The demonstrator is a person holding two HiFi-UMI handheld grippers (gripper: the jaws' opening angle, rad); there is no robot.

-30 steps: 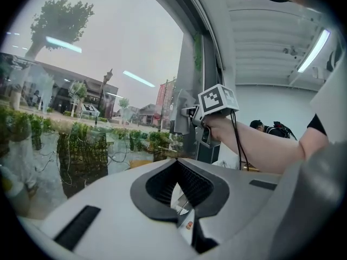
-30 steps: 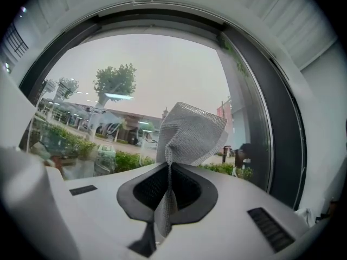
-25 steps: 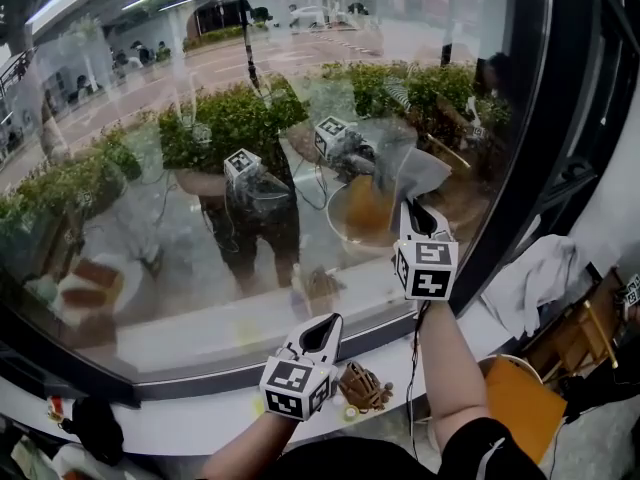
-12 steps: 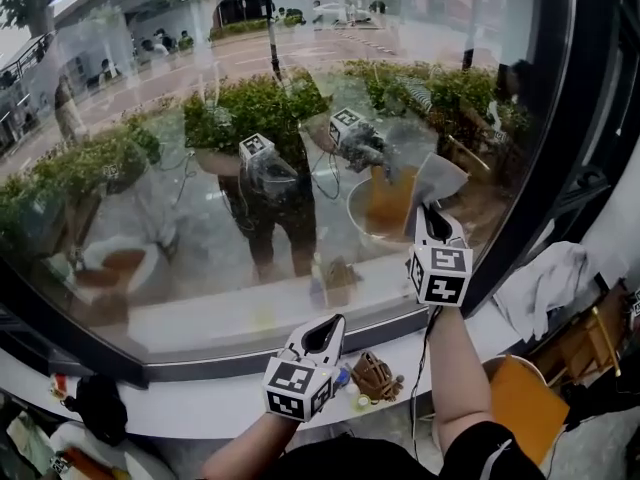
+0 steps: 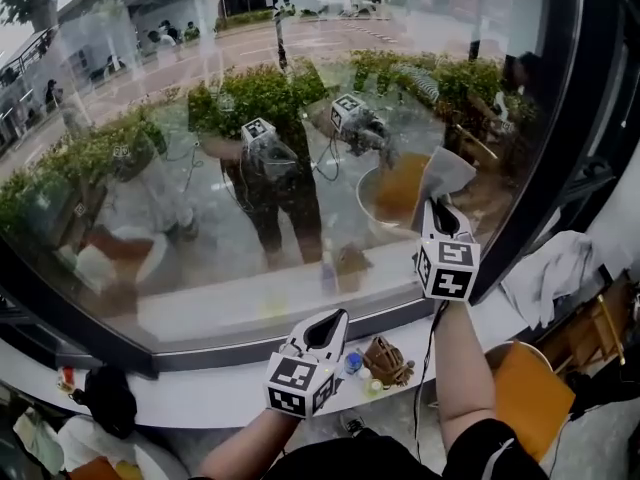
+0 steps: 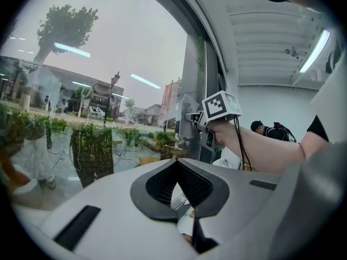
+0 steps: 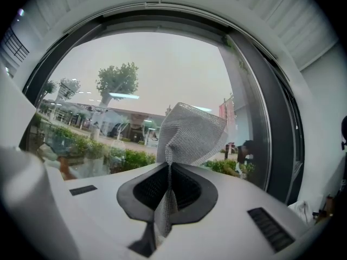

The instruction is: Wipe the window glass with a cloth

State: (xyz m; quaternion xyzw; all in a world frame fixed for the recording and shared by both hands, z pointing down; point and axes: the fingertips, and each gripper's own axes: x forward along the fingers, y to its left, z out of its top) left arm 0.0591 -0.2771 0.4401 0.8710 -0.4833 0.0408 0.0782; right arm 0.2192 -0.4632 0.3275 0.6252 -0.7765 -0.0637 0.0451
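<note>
The window glass fills the head view, curved, showing shrubs and a street outside. My right gripper is raised at the pane's lower right, shut on a grey mesh cloth that fans up from its jaws close to the glass; contact is not clear. In the right gripper view the cloth stands pinched between the ribbed pads of the right gripper. My left gripper hangs lower, over the sill, shut with nothing in it. The left gripper view shows the left gripper and the right gripper held beyond it.
A white sill runs below the glass with a brown object and a blue cap. The dark window frame rises at the right. A white cloth and an orange seat lie right. A black item sits left.
The right gripper and its cloth have drifted a little to the right along the glass. The left gripper stays about where it was. My head view has shifted slightly.
</note>
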